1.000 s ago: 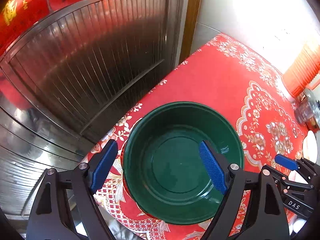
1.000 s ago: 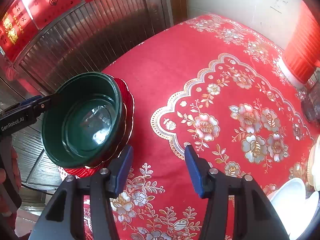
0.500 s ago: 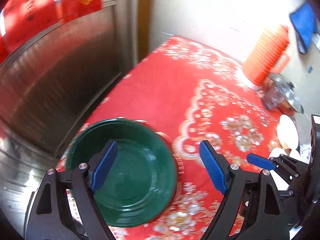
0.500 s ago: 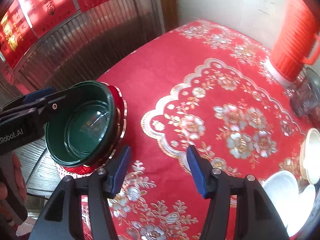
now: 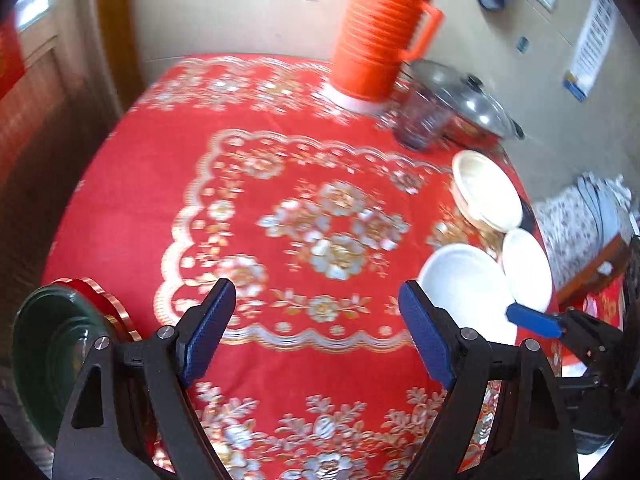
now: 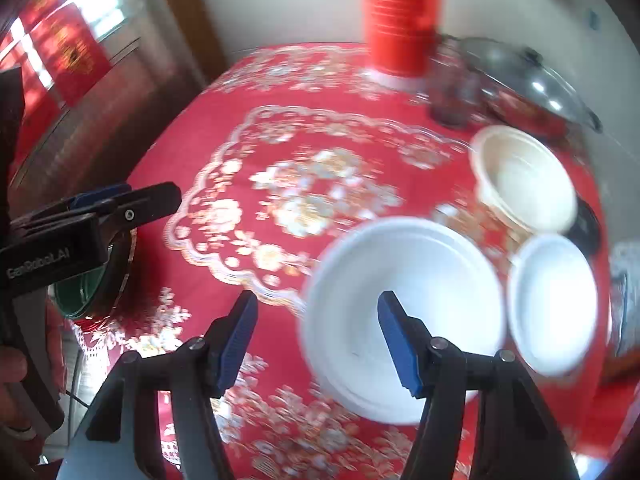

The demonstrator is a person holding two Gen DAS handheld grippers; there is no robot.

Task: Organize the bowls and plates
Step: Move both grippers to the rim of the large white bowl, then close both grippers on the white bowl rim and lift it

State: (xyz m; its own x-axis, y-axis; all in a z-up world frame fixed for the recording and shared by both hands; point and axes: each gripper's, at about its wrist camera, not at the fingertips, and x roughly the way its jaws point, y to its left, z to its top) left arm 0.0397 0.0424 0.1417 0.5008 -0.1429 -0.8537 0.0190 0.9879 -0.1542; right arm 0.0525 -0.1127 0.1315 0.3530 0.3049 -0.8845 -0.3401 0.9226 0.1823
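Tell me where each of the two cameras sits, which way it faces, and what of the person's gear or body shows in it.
Left wrist: on the left gripper, angled down over the red tablecloth; its own open fingers show, the right gripper's tip at the right edge.
Right wrist: on the right gripper, jaws just been opening, empty, aimed down at the large white plate; the left gripper and a hand show at left.
Shared: white plate, small white bowl, cream bowl, orange thermos, green bowl.

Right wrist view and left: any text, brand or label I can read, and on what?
"GenRobot.AI", blurred, on the black body of the left gripper.
Red door banners: gold characters, too blurred to read.
Paper notice on the wall: print too small to read.
Nothing readable on the dishes.
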